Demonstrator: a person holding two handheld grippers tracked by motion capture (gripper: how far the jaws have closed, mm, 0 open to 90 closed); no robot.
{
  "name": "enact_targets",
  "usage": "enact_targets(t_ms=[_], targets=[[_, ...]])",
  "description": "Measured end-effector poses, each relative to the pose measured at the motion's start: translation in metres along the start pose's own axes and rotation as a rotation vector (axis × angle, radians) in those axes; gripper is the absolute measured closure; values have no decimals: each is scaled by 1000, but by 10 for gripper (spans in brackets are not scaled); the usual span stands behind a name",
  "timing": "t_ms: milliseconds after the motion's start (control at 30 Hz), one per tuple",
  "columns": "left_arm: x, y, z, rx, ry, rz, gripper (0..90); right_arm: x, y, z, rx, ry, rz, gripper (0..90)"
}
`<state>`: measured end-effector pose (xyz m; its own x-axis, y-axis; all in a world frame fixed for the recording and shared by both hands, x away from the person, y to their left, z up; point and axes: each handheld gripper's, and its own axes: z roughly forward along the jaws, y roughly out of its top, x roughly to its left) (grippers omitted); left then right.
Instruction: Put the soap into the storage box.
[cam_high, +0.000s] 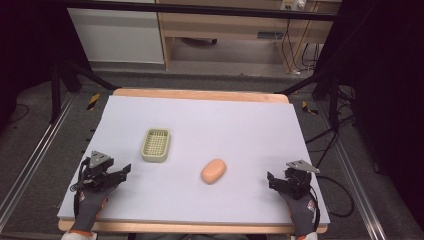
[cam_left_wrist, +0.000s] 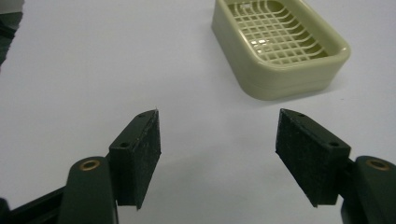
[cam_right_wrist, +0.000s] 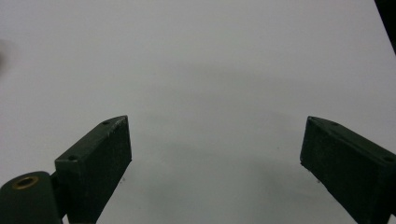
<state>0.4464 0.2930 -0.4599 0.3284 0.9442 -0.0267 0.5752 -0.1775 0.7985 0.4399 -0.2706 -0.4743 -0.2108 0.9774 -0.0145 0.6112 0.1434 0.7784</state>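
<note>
Left gripper (cam_high: 125, 170): jaws spread, holding nothing, near-left on the pale sheet-covered table (cam_high: 250, 125) | pale green plastic soap dish with grid insert (cam_high: 156, 145): just far-right of its fingers (cam_left_wrist: 140, 154) | peach oval soap bar (cam_high: 213, 171): centre, apart from both | right gripper (cam_high: 270, 180): jaws spread, near-right.

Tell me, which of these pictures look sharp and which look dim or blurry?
High view: evenly lit table, dark surroundings, soap bar slightly soft. Left gripper view: bright, soap dish sharp, with small glints on its grid. Right gripper view: dimmer and greyer, soft shadows under the open right claw.
</note>
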Motion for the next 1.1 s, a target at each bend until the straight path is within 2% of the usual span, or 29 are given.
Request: enact_targets(t_ms=[67, 100, 200, 333, 900, 1100], targets=[[-2, 0, 1, -2, -9, -3, 299, 0, 0, -1, -2, 1, -2, 89], [-6, 1, 0, 3, -21, 8, 298, 0, 0, 0, -1, 3, -2, 84], [-10, 2, 0, -5, -27, 3, 298, -1, -1, 0, 5, 6, 4, 83], [-16, 3, -1, -11, -39, 16, 297, -1, 0, 1, 7, 9, -2, 81], [-52, 10, 2, -9, -108, 99, 281, 3, 0, 2, 19, 18, -13, 75], [-63, 12, 4, -8, -124, 116, 281, 4, 0, 2, 17, 22, -17, 75]])
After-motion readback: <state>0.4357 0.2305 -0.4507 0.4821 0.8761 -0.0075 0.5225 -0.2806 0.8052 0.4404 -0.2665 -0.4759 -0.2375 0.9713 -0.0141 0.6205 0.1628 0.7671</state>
